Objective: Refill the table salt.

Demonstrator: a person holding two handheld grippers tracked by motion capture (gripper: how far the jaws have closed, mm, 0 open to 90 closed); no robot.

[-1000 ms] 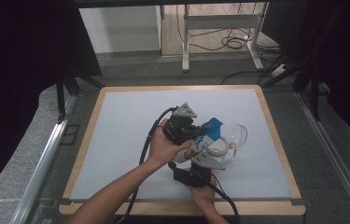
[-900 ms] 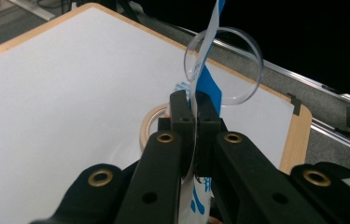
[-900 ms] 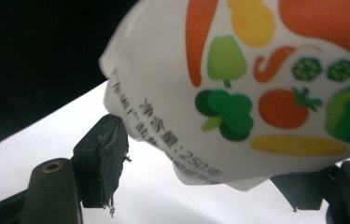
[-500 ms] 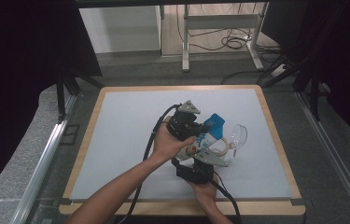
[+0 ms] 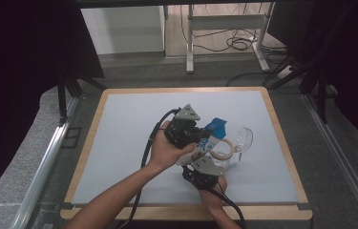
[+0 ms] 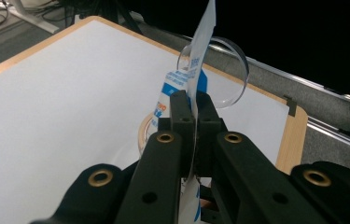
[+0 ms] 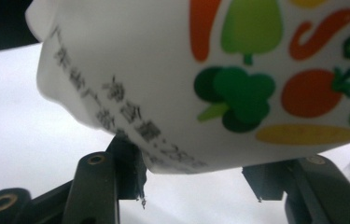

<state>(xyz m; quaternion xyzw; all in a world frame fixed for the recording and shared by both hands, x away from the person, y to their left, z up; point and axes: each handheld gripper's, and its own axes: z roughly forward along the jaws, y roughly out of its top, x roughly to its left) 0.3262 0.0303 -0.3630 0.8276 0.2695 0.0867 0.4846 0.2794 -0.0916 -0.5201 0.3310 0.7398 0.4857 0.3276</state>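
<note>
We log the table (image 5: 133, 138) first: a pale blue-grey top in a wooden frame, with both forearms coming in from its near edge and crossing toward the right of centre. The left hand (image 5: 164, 151) wraps the body of the left gripper (image 5: 200, 136), forearm running diagonally up from the lower left, the gripper pointing right across the table with its grey plate on top. The right hand (image 5: 212, 191) sits nearer the table's front edge, holding the right gripper (image 5: 205, 160) pointed away from the person, just below and touching distance from the left one. Between them is the packet (image 5: 210, 138), a white sachet with a blue top end, held above the table right of centre; just beside it stands a clear glass jar (image 5: 224, 151) with its hinged clear lid (image 5: 244, 138) swung open. The left gripper view gives what the high view cannot: the jaws pressed tight together on the thin upper edge of the packet (image 6: 196, 70), which rises upright between them, the lid (image 6: 228, 70) behind. The right gripper view shows the packet's (image 7: 210, 79) printed vegetables and dark lettering close up, its swollen lower body between the two jaws; these have just been closing, the left jaw touching it, the right jaw's contact we cannot tell.
</note>
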